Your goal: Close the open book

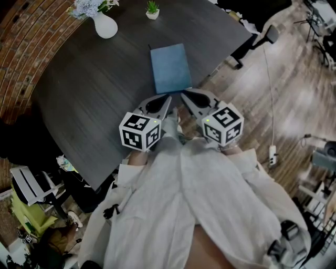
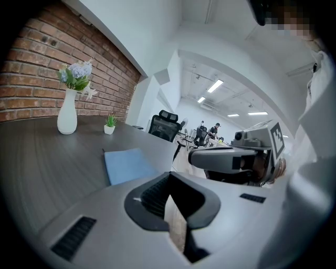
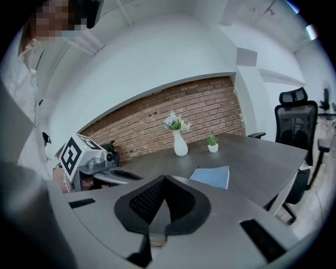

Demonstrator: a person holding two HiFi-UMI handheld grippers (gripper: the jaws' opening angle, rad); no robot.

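A blue book lies flat with its cover shut on the dark table, near the front edge. It also shows in the left gripper view as the book and in the right gripper view as the book. My left gripper and right gripper hover side by side just short of the book's near edge, touching nothing. Both are shut and empty. The left gripper's own jaws and the right gripper's own jaws meet with nothing between them.
A white vase with flowers and a small potted plant stand at the table's far side by a brick wall. An office chair is off the table's right end. A power strip lies on the wooden floor.
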